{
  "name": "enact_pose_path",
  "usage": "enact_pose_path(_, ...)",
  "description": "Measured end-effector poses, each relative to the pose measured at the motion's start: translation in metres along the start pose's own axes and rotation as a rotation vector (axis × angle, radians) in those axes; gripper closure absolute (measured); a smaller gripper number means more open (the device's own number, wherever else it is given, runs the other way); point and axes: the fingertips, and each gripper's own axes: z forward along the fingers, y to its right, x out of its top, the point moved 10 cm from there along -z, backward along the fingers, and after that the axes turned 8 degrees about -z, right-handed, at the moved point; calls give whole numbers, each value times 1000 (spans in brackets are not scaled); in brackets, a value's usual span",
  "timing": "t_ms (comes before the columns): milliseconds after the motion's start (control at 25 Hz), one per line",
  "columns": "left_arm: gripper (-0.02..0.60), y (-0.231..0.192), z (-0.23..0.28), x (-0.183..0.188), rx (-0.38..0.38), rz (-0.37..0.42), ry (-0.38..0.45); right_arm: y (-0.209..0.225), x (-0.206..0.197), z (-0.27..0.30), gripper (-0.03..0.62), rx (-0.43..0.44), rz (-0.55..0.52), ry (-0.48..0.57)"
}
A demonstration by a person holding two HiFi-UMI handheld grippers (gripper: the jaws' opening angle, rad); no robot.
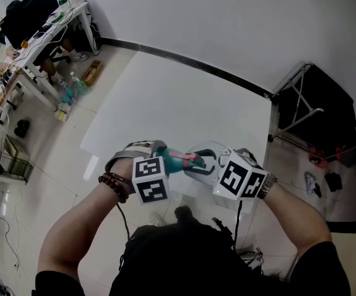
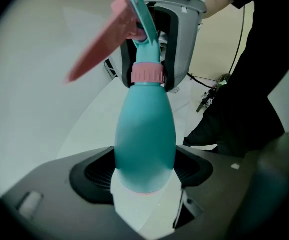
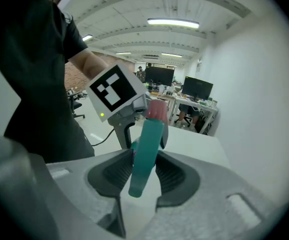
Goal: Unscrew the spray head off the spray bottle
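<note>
The spray bottle is held off the white table between both grippers, close to the person's chest. In the left gripper view its teal body sits between the pads of my left gripper, which is shut on it. Above it are the pink collar and the pink trigger. My right gripper closes round the spray head from the far side. In the right gripper view the teal spray head lies pinched between the pads of my right gripper, with the left gripper's marker cube behind it.
A black folding stand stands at the table's right. Desks with monitors and clutter fill the room's upper left. Cables and small items lie on the floor by the person's feet.
</note>
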Motion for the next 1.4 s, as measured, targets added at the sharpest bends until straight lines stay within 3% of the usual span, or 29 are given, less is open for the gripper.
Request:
enact_pose_path(320,201,5,-7,-4,-163,51,39,-17,7,-3,464,40,-280,-32)
enact_pose_path(680,202,12,-7,-4,-285,97,37,-46,14,-4,465,26,-726,-180)
enact_pose_path(960,202,12,-7,-6,-349,91,25,-69,17,0,467,-114,-1167,-248)
enact_pose_path(1120,202,14,-5,-5,-397,78,25,-80,4,-2,470,-152,-1372,-272)
enact_pose_path(1280,202,12,-5,-3,-392,66,37,-79,-2,-4,470,-207,-1425,-267)
enact_pose_path(1400,204,9,-3,-5,-353,58,48,-74,0,-3,452,-212,-1292,-261)
